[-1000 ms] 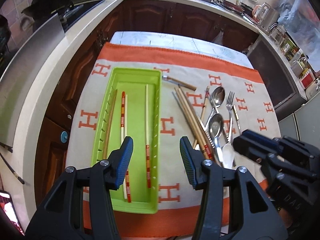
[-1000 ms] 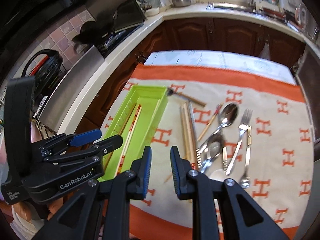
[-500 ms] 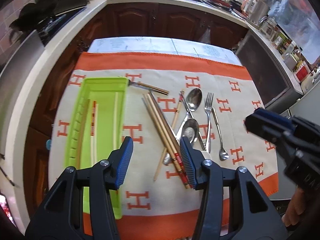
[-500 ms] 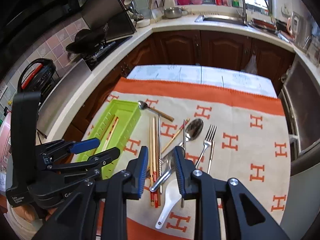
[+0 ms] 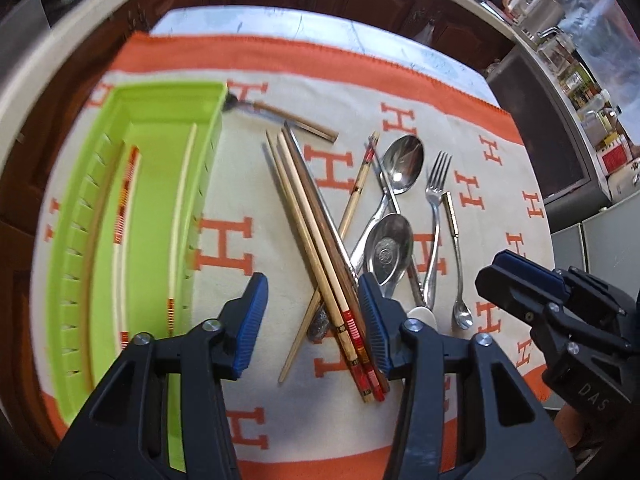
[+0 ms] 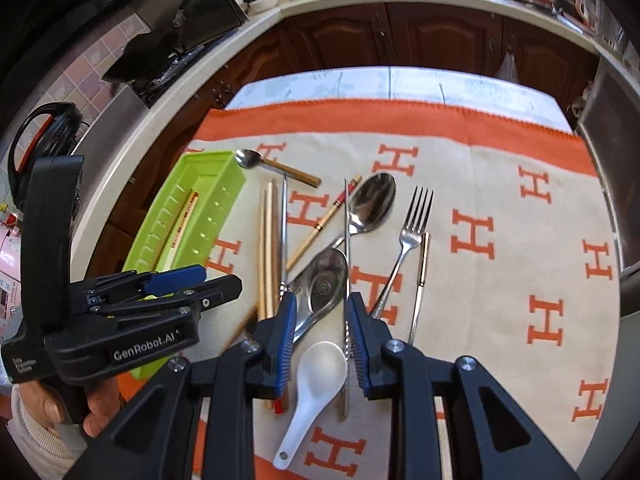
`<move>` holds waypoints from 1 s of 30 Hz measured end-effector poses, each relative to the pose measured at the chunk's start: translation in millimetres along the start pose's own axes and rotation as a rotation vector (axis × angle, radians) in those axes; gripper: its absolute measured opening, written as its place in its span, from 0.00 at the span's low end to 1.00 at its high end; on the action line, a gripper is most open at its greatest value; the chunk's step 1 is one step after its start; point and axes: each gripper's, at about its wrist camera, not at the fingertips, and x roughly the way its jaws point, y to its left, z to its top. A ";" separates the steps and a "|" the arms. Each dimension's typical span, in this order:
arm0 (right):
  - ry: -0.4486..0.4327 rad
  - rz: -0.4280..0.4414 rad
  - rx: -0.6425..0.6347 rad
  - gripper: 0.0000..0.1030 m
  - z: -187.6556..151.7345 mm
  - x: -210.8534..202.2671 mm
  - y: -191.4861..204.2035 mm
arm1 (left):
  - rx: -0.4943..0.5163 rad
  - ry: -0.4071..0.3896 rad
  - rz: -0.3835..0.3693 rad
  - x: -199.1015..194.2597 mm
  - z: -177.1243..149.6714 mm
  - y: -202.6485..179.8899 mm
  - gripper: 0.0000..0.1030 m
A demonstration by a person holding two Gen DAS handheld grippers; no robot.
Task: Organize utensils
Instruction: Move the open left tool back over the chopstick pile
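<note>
Left wrist view: my left tongs [image 5: 310,320] gape wide, empty, over the chopstick bundle [image 5: 320,248], which runs lengthwise toward the worktop's far edge; my right tongs [image 6: 322,336], part-open, hold nothing.

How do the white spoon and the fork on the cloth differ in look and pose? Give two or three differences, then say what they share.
The white spoon is plain opaque white with a short thick handle; the fork is shiny metal with a long thin handle. The white spoon ends in a rounded bowl; the fork ends in tines. The white spoon lies nearest the right gripper; the fork lies farther out. Both rest flat on the cloth, outside the green tray.
</note>
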 end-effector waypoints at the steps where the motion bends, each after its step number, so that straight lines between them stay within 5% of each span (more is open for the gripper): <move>1: 0.009 0.003 0.005 0.25 0.2 3.9 -2.7 | -0.005 0.008 -0.002 3.9 -0.9 1.9 0.32; 13: 0.038 0.054 0.012 0.25 6.3 27.1 -9.5 | -0.096 0.092 0.030 55.9 12.7 18.8 0.16; 30: 0.038 0.069 0.019 0.25 6.2 29.2 -11.4 | -0.130 0.110 0.017 50.1 19.2 15.4 0.16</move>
